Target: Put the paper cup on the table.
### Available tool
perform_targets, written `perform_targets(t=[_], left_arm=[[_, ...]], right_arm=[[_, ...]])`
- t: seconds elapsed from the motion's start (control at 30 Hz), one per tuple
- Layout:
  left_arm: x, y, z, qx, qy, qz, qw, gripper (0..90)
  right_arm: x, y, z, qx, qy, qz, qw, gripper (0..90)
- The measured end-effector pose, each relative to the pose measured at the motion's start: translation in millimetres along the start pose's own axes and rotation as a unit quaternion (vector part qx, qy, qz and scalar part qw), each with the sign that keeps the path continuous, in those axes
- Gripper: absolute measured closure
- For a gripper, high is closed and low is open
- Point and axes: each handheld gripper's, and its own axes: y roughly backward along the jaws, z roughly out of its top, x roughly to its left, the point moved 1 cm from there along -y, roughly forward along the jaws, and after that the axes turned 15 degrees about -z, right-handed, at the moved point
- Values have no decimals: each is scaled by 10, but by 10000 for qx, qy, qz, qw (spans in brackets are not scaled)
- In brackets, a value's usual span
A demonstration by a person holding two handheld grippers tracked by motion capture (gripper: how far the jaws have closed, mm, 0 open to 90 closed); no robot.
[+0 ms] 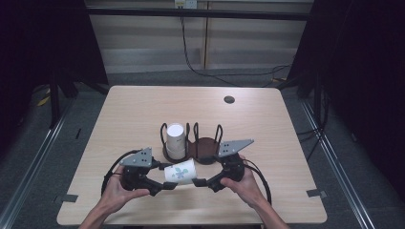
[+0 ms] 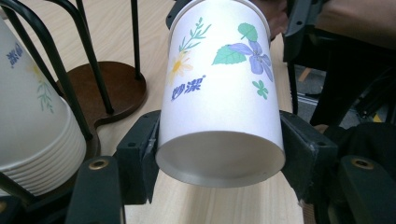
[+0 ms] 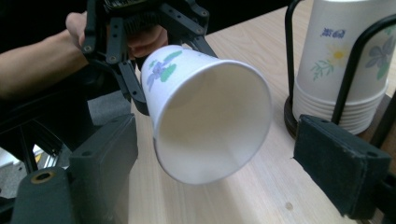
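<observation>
Cup (image 2: 219, 116) clamped sideways in left gripper (image 1: 167, 183) (right gripper (image 3: 215, 154) gaping)

white cups with flower prints, black metal, pale wood

the paper cup (image 2: 219, 107) is white with a purple flower, green leaves, a yellow daisy and blue lettering; its inside is plain white. the stacked cups (image 3: 343, 65) carry the same print. the holder (image 1: 206, 149) has black wire loops on a dark brown base. the left gripper (image 1: 160, 183) and right gripper (image 1: 203, 182) are black with grey plates. the table (image 1: 143, 107) is light wood grain.
</observation>
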Motion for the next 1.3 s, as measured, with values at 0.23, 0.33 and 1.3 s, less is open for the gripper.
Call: perform_targets(t=[0.23, 0.33, 1.3], left_arm=[[-9, 11, 13, -168, -9, -26, 9999, 368], [-11, 2, 15, -170, -32, -55, 9998, 367], [-19, -94, 22, -213, -33, -302, 9993, 366]], right_arm=[[8, -36, 9, -236, -60, 86, 9997, 137], [19, -55, 1, -266, -38, 168, 9995, 136], [17, -136, -25, -277, -149, 515, 9982, 225]])
